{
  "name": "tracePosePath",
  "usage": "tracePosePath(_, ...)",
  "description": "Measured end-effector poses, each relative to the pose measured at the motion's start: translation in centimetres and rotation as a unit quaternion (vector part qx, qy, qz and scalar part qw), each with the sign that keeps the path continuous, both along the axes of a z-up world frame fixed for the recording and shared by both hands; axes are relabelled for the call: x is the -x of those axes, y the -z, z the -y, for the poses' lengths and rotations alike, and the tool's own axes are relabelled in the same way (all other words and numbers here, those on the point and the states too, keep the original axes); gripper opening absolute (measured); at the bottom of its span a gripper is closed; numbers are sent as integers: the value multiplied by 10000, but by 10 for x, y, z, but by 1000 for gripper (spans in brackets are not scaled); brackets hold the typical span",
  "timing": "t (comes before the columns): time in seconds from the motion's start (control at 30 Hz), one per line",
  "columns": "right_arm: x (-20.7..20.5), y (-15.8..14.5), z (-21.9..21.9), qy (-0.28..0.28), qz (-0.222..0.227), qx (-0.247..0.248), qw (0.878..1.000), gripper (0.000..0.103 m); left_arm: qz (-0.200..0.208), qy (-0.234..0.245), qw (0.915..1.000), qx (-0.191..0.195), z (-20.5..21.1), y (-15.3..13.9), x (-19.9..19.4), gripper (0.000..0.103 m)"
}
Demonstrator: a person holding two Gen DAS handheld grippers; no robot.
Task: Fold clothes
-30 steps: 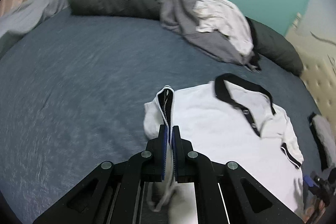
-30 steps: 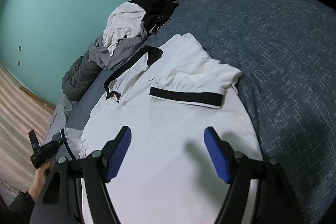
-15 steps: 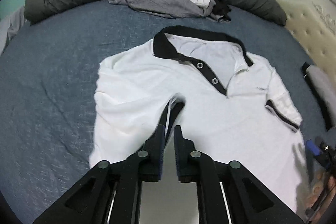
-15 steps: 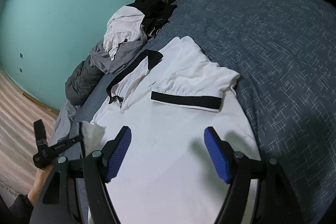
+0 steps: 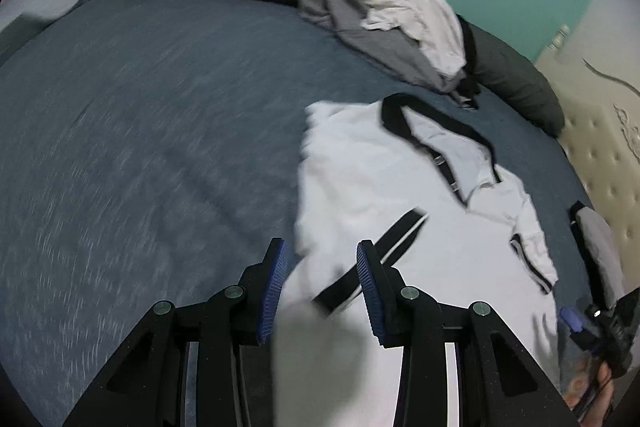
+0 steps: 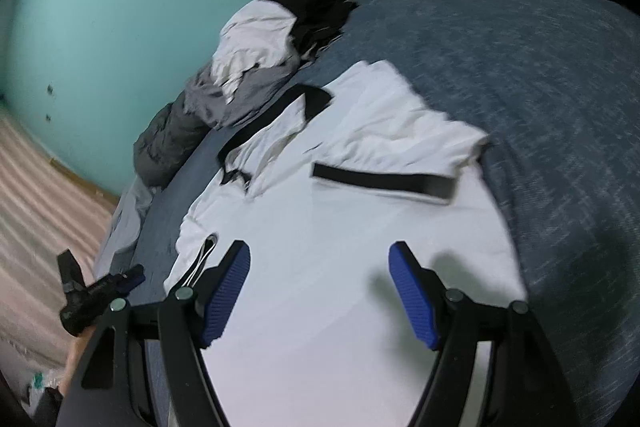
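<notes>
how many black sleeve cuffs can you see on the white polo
2. One black cuff lies folded in across the white polo by the left gripper; the other black cuff lies on the opposite sleeve.

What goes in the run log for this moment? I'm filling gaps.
left gripper: just opened, sleeve released | right gripper: open, over polo shirt | sleeve fold done

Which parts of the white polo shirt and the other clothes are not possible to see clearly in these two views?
- White polo shirt: its hem, left wrist view, hidden behind the left gripper and cut by the bottom edge.
- Its collar: buttons blurred, right wrist view.
- Clothes pile: the number of garments, overlapping and blurred.
- Folded grey item: its type, squeezed at the edge.
</notes>
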State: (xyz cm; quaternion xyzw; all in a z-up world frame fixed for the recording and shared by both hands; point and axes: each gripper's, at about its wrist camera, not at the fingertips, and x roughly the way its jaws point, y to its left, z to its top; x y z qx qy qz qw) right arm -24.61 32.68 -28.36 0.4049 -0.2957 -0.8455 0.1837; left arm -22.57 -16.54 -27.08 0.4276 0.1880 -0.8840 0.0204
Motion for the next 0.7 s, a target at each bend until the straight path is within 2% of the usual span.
tracePosePath(0.2,4,-1,52,-599,95,-75,9981,73,-4,-272,9993,-254,20,36,-24,39)
tracePosePath(0.3,16,3,86,-933,294,40,9952,73,-142,-229,9992,-288,22,40,-29,40)
tracePosePath(0.47,49,-2,154,-1591,359,103,9865,73,-237,61,9992,-328,22,38,-26,40)
tracePosePath(0.7,96,3,215,-1686,651,-26,9835,73,-225,325,9990,-205,19,42,-25,39)
